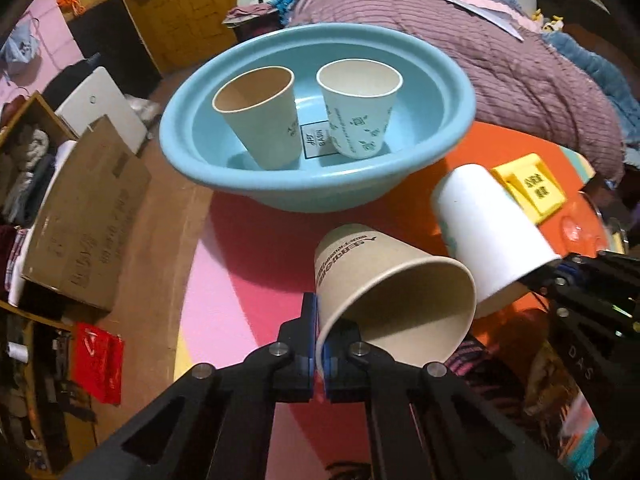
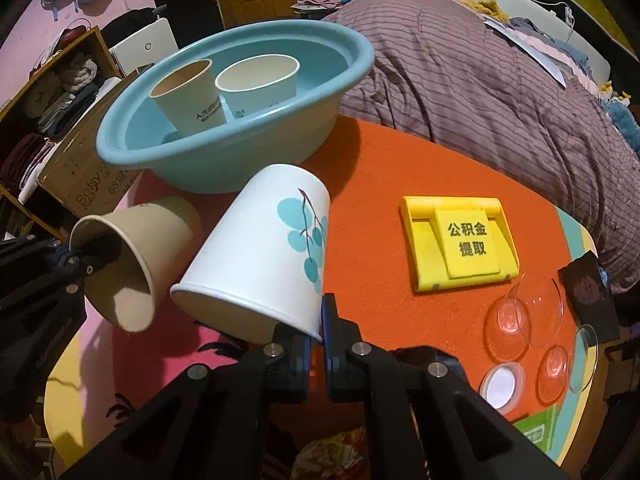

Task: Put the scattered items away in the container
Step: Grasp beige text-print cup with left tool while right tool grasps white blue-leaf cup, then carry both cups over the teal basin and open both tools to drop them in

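Holding a kraft-brown paper cup [image 1: 384, 296] by its rim in my left gripper [image 1: 318, 344], fingers pinched narrow on the wall, one inside the mouth and one outside; a rim pinch suits a thin cup that a squeeze across the body would crush. Cup tilts, mouth toward me, dark print on its side, lifted off the table [image 2: 380, 184]. Right gripper [image 2: 320, 334] has the same sort of hold on a white cup [image 2: 260, 248] with a blue leaf sprig, fingers closed on its lip, cup tipped bottom-up toward the basin. Both cups hang just beside each other, short of the blue basin [image 1: 320, 196], which sits at the table's far edge near the bed's purple quilt [image 2: 480, 100]. Two cups stand upright inside it already, one tan-lined [image 1: 260, 116], one white with green print [image 1: 360, 112], side by side near the middle, room left around them. Judged well along: these two need carrying over the rim. A yellow stand [image 2: 460, 244] and clear lids [image 2: 520, 320] lie to the right.
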`<state>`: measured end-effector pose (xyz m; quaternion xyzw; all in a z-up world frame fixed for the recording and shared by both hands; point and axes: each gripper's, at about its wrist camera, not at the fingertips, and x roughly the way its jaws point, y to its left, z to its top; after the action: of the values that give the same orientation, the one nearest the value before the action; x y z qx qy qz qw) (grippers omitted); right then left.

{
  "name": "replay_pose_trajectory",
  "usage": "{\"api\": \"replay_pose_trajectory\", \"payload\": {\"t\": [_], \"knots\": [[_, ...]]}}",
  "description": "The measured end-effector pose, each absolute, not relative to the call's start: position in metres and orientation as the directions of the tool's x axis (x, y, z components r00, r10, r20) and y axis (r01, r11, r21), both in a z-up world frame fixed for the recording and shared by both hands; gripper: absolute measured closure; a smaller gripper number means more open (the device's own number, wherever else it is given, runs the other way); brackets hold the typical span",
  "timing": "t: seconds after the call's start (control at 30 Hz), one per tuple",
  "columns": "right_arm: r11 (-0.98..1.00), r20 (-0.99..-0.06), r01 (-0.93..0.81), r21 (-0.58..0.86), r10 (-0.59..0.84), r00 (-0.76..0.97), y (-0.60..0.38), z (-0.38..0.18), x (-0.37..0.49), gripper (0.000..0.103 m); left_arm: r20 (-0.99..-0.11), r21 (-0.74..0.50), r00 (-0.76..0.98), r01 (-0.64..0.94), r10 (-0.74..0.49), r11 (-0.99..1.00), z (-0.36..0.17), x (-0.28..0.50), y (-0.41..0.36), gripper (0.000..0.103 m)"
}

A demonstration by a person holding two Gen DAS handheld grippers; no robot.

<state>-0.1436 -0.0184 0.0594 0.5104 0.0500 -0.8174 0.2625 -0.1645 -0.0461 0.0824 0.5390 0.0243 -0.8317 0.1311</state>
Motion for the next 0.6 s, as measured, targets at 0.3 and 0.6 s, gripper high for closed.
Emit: {"api": "replay_pose_trajectory", "payload": {"t": [0.3,0.6], "knots": [[-0.890,-0.880,0.376,0.259,-0.378,-0.288,-0.007,0.089,-0.124,0.099,-0.911,0.002,-0.407,0.172,-0.073,-0.985,0.129,-0.149,-0.052,0.101],[-0.899,-0.870,0.319,0.301,-0.395,-0.294,-0.022,0.165,-0.150,0.099,-0.907,-0.142,-0.420,0.207,0.043,-0.968,0.179,-0.178,-0.110,0.101]]}}
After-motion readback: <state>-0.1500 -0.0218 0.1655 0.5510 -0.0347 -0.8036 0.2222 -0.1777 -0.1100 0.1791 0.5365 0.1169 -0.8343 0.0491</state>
